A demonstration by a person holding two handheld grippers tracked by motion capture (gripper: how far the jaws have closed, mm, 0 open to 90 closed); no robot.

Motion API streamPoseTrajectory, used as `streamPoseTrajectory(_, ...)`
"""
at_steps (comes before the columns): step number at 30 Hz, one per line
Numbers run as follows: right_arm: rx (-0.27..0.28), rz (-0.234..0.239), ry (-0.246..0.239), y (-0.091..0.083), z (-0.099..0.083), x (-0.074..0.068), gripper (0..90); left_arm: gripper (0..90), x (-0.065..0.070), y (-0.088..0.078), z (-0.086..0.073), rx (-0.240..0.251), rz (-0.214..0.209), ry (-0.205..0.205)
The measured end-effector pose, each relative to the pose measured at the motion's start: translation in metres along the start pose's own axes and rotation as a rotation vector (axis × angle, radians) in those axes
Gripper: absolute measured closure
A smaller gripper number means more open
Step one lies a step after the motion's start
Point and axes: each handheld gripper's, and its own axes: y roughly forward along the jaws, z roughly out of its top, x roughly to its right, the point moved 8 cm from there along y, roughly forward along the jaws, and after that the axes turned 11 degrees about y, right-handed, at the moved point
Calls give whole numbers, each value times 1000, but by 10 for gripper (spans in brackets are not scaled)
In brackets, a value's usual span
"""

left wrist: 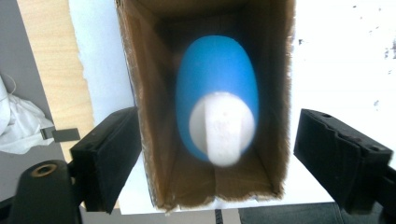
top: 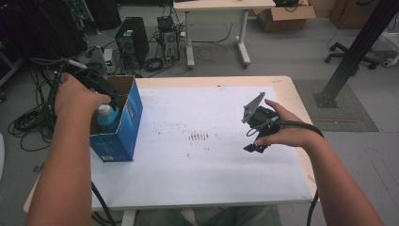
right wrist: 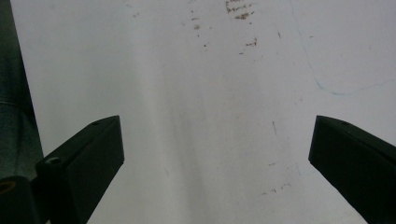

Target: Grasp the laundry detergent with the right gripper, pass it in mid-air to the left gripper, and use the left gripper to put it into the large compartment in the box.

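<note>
A blue bottle (top: 108, 117) with a white cap stands upright inside an open blue cardboard box (top: 123, 127) at the table's left edge. My left gripper (top: 110, 96) hangs just above the box mouth. In the left gripper view the bottle (left wrist: 217, 93) sits deep between the brown box walls (left wrist: 149, 130), and the left gripper (left wrist: 217, 158) is open, its jaws spread wider than the box and touching nothing. My right gripper (top: 256, 141) hovers over the right half of the table. In the right gripper view it (right wrist: 217, 140) is open above bare white table.
The white table top (top: 211, 165) carries small brown stains near its middle. Beyond the table, a computer tower (top: 131, 40) and tangled cables lie on the floor. A second table (top: 216, 5), a cardboard box (top: 282, 16) and a black slanted post (top: 357, 47) stand at the back.
</note>
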Motion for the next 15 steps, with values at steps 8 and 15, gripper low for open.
streamPoseTrajectory(8,8,-7,-5,-8,4,1,36,76,9,-23,2,26,4,46)
streamPoseTrajectory(15,15,-16,2,-18,3,4,35,12,21,-39,8,46,23,101)
